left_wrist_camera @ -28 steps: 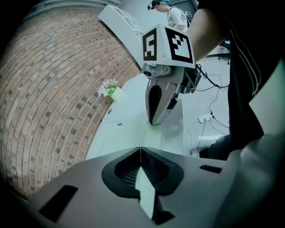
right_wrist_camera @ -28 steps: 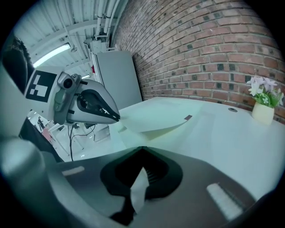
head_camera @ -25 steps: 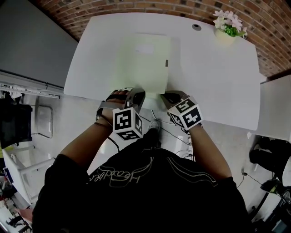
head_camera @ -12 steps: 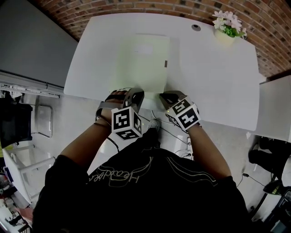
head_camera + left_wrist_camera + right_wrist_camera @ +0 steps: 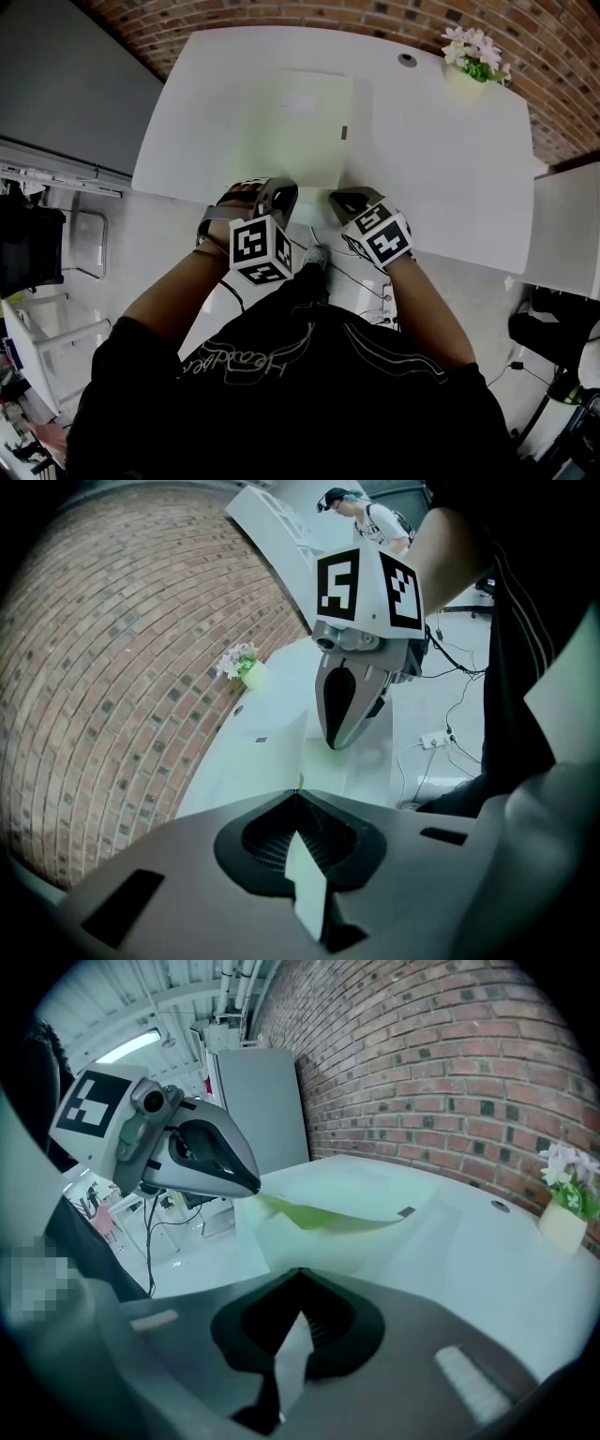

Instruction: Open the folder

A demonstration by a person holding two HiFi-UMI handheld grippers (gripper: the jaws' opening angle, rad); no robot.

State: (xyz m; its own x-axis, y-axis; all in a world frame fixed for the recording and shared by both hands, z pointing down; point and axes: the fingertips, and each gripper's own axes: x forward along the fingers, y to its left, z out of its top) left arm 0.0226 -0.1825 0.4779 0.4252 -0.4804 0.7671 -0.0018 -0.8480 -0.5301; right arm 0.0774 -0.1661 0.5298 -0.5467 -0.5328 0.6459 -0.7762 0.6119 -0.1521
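A pale green folder lies flat on the white table, its near edge at the table's front. My left gripper is shut on that near edge, and a thin sheet of the folder shows between its own jaws. My right gripper sits just to its right, shut on the folder edge too, with a sheet pinched in its jaws. In the right gripper view the cover is lifted slightly under the left gripper, showing brighter green inside.
A small pot of flowers stands at the table's far right corner, near a cable hole. A brick wall runs behind. Another white table is to the right, a grey cabinet to the left, and cables on the floor.
The right gripper has rolled slightly. Both grippers stay at the folder's near edge, and the folder lies as before.
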